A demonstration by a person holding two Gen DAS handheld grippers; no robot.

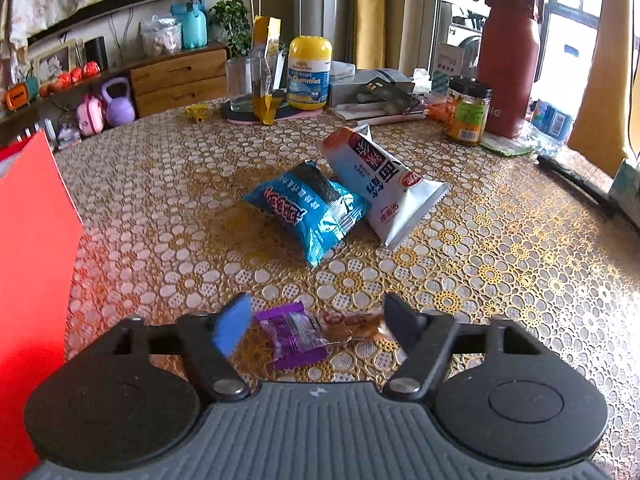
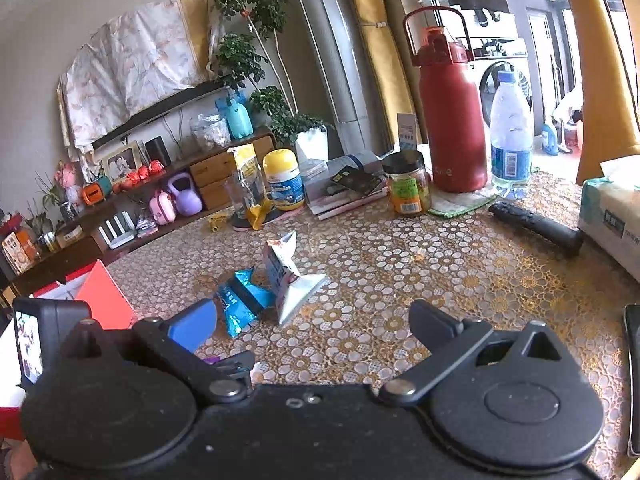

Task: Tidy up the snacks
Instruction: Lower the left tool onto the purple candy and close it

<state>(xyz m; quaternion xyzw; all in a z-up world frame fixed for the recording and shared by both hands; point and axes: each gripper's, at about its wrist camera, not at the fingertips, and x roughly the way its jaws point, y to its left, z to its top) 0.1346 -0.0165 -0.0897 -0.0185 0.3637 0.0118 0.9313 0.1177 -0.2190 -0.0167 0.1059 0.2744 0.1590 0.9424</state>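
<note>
- Two small wrapped sweets lie between the fingers of the left gripper (image 1: 316,322): a purple candy packet (image 1: 294,338) nearer the blue pad (image 1: 232,326), and a clear-wrapped brown candy (image 1: 352,326) nearer the black finger (image 1: 402,322). The jaws stand about half apart, and neither pad seems to press on a wrapper yet, so I would call it a grasp being set up, not made.
- Beyond those fingertips, further across the table (image 1: 500,248), a blue snack bag (image 1: 308,210) lies flat with a white noodle packet (image 1: 384,184) propped against its far side, the two touching.
- At the left edge stands a red box (image 1: 28,264), seemingly the place the snacks are bound for, though that is my guess.
- Over on the other side, the right gripper (image 2: 314,322) hangs with its fingers wide and nothing between them, looking toward the same two bags.
- Clutter at the far end, a yellow gummies jar (image 1: 309,72), a pickle jar (image 1: 467,110) and a red flask (image 1: 508,56), stands well apart from all this.
- Next move, as I judge it: close on the purple packet alone, low against the cloth, since the brown sweet lies so near that both could be caught or one nudged away. The wrappers are thin and slippery, so a shallow pinch may slide off.
</note>
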